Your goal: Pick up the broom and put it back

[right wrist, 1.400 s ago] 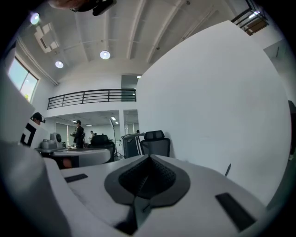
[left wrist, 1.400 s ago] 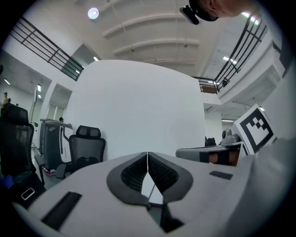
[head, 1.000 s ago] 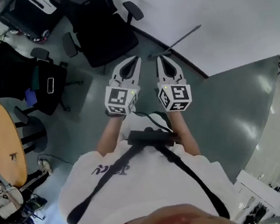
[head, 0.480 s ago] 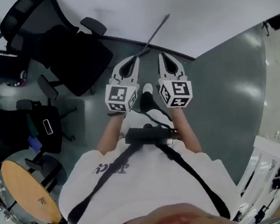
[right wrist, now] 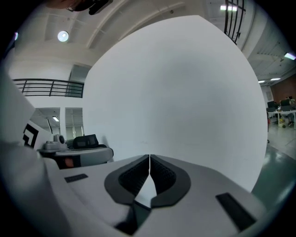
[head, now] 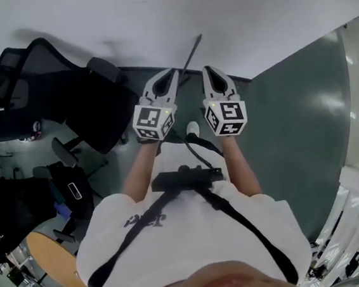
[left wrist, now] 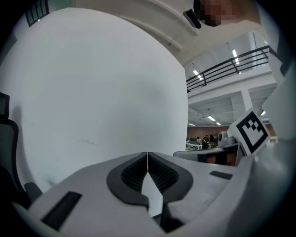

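- Left gripper (head: 173, 74) has its jaws pressed together with nothing between them; its own view shows only the plain white wall (left wrist: 92, 92) ahead.
- Right gripper (head: 209, 71) is likewise closed and empty, level beside the left one and touching nothing.
- The thin dark straight-handled broom (head: 192, 50) leans against that wall at the far side, just beyond and between the two gripper tips; its head cannot be seen.
- A black mesh office chair (head: 78, 86) stands to the left, on the grey-green floor (head: 291, 109).
- To do the pick-up well, one gripper should probably open before reaching the handle, approach square to it, and clamp low enough that the broom does not swing.
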`<state>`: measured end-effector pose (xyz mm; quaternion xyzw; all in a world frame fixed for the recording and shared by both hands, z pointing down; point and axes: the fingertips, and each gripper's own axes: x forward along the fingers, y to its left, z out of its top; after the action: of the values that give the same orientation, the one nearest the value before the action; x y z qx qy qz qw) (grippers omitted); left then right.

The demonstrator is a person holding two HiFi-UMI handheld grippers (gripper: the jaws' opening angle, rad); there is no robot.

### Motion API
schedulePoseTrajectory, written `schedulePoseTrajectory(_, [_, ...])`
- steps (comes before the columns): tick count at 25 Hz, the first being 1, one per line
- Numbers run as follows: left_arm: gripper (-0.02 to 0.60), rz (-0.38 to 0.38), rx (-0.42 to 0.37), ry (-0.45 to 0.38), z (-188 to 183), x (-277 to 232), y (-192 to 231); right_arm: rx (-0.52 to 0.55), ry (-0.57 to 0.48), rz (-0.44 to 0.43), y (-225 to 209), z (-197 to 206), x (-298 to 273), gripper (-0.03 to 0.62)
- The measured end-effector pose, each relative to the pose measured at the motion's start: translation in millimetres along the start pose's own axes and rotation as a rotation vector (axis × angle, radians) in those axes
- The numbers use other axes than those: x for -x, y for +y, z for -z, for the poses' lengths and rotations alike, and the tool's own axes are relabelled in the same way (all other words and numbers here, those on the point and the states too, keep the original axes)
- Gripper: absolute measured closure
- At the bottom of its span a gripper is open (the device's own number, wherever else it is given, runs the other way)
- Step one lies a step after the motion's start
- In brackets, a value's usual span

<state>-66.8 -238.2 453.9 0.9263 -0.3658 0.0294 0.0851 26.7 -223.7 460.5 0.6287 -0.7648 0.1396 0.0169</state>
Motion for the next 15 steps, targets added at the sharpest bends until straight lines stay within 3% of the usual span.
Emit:
schedulePoseTrajectory(4, [0.571, 0.068, 0.026, 0.042, 38, -39, 5, -0.03, 0.088, 0.035, -26, 41, -20, 0.586])
schedulePoseTrajectory(15, [0.571, 0.117, 0.046, 0.219, 157, -113, 59, -0.123, 0.345, 0.161, -83, 176, -86, 0.586])
